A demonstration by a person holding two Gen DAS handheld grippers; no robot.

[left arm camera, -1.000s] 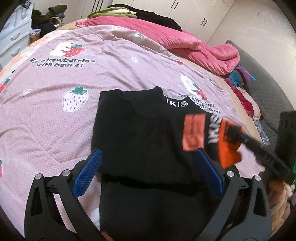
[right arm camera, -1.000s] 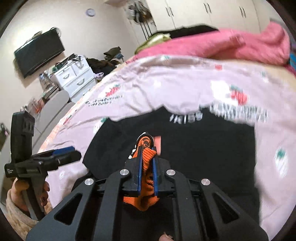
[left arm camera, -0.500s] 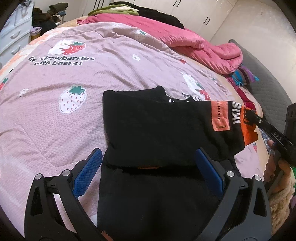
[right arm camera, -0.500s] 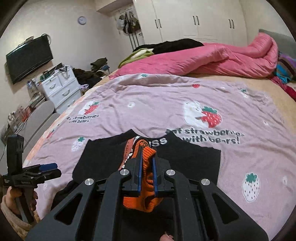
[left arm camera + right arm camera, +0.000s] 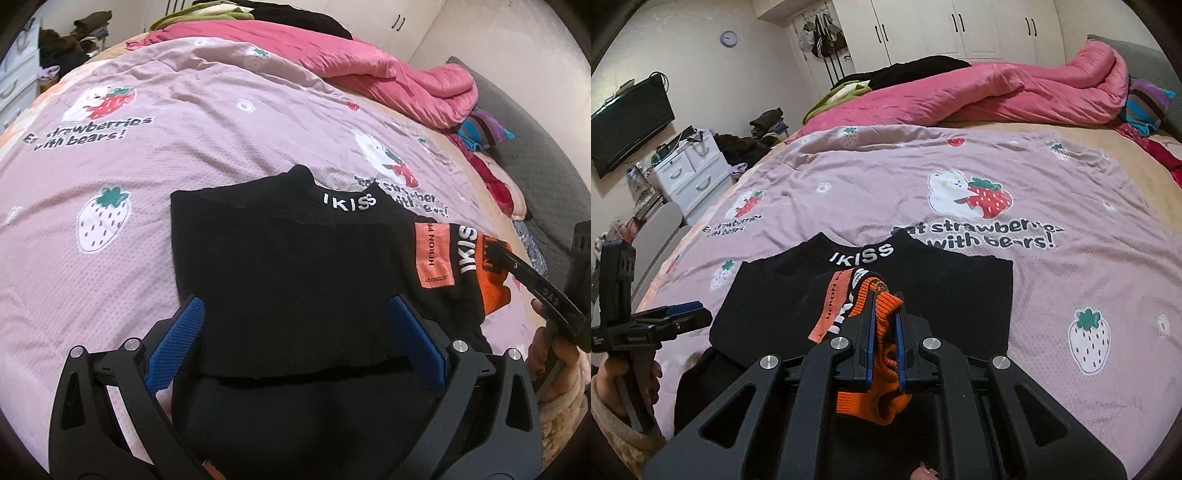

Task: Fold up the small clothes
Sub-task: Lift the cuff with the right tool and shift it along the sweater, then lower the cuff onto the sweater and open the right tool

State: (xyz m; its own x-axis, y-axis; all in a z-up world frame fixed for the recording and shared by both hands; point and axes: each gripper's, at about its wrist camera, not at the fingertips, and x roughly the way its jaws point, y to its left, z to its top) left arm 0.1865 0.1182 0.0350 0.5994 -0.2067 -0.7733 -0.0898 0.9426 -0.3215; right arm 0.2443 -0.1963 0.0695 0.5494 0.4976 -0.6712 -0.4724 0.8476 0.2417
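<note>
A black sweater [image 5: 288, 266] lies flat on the pink strawberry bedspread [image 5: 155, 177] of the bed, its collar (with white letters "IKISS") pointing away from the cameras. The left gripper [image 5: 295, 343] hovers over the lower part of the sweater with its blue pads wide apart; the pads [image 5: 177, 343] stand on either side of the body of the sweater and they hold nothing. The right gripper [image 5: 885, 314] is closed tightly on the orange cuff [image 5: 882, 354] of one sleeve, and the cuff sticks out between its pads. In the left wrist view this sleeve, with an orange patch, stretches out to the right side of the sweater, where the right gripper [image 5: 496, 254] pinches the cuff. A pink quilt [image 5: 997, 92] lies bunched at the far side of the bed.
</note>
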